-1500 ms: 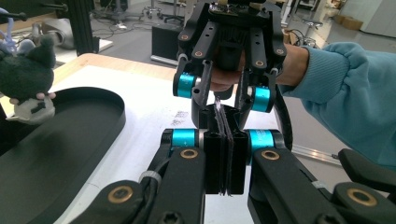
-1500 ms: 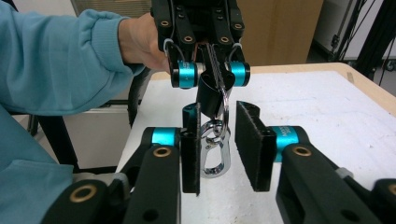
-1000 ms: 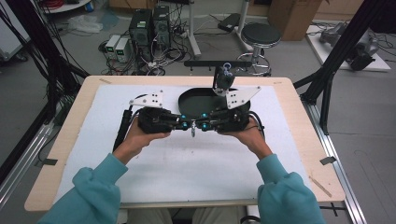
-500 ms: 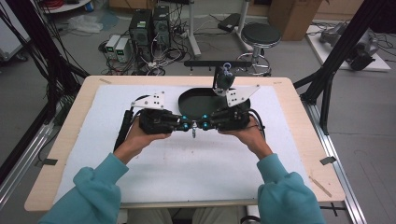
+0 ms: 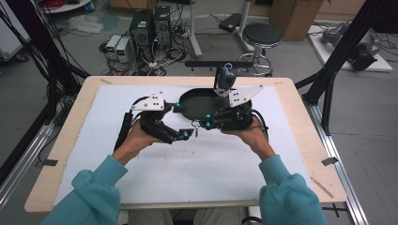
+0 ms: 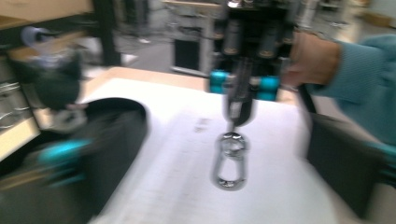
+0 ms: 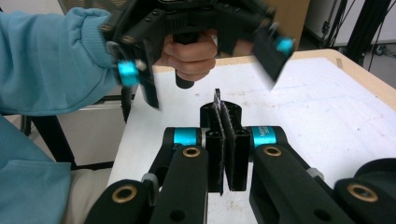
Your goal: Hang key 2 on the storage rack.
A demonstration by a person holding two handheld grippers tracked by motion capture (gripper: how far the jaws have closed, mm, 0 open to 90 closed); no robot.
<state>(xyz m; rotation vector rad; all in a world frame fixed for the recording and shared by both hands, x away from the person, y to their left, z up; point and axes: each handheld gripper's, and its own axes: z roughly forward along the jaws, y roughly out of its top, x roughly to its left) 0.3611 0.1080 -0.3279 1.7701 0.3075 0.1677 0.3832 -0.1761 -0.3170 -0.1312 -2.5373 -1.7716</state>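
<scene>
Right now the person leans over the pale wooden desk (image 5: pixel 300 136) with its white mat (image 5: pixel 187 164), both teal-sleeved forearms coming in low and angled toward each other so that the two tools meet near the middle. The left gripper (image 5: pixel 180 121) sits in a hand whose wrist is cocked outward, its nose aimed across at the other tool; its jaws have just been opening and now stand spread wide, as the right gripper view shows, where the two jaws (image 7: pixel 205 56) flare apart with nothing between them. The right gripper (image 5: pixel 201 124) is held level, the hand wrapped round its body from behind, pointing back toward the left one. Its jaws are pressed together on a small shiny silver metal snap hook (image 6: pixel 229 158), pinching the swivel end while the oval clip part hangs free below, just above the mat; in the right gripper view a thin dark sliver of it pokes up between the closed pads. Behind the two tools a shallow black oval tray (image 5: pixel 195 101) lies on the mat, and just beyond it stands a small dark object with a bluish top (image 5: pixel 224 77), too blurred to make out.
</scene>
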